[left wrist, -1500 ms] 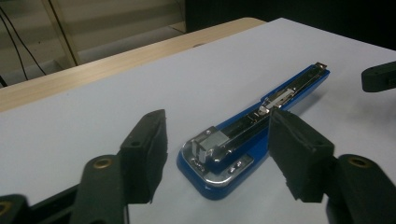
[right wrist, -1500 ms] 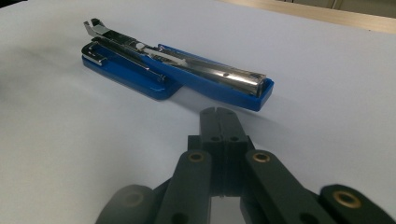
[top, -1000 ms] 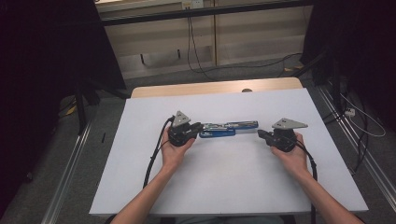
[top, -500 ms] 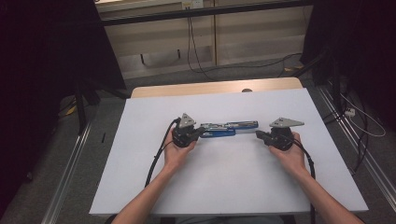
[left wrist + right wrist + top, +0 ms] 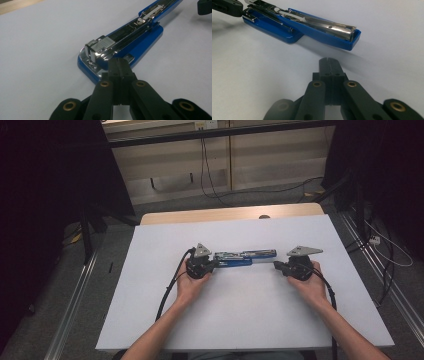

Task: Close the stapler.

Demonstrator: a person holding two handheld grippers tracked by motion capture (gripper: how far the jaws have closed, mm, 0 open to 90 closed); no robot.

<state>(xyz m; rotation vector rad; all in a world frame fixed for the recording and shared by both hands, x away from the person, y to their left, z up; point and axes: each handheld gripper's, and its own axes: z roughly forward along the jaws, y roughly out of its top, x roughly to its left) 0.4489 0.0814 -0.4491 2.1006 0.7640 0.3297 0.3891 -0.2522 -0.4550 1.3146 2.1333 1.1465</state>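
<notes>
White tabletop [image 5: 150, 310]: stapler [image 5: 245, 257] lies swung open btwn both grippers, L [image 5: 119, 65] & R [image 5: 329, 65], jaws shut, empty; nudge ends gently, you're close.

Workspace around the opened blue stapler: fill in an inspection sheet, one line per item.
Surface: white sheet covering a wooden table.
Job's things: blue stapler lying swung open flat, metal staple channel facing up.
Clutter: nothing seen.
Grippers: left gripper shut, tips at the stapler's base end, contact unclear; right gripper shut, short of the lid end, not touching.
Cables: black cable trails from the left gripper; another from the right; a wire hangs down the wall.
Surroundings: dark stands at both sides, metal floor rails, pale wall panels behind.
</notes>
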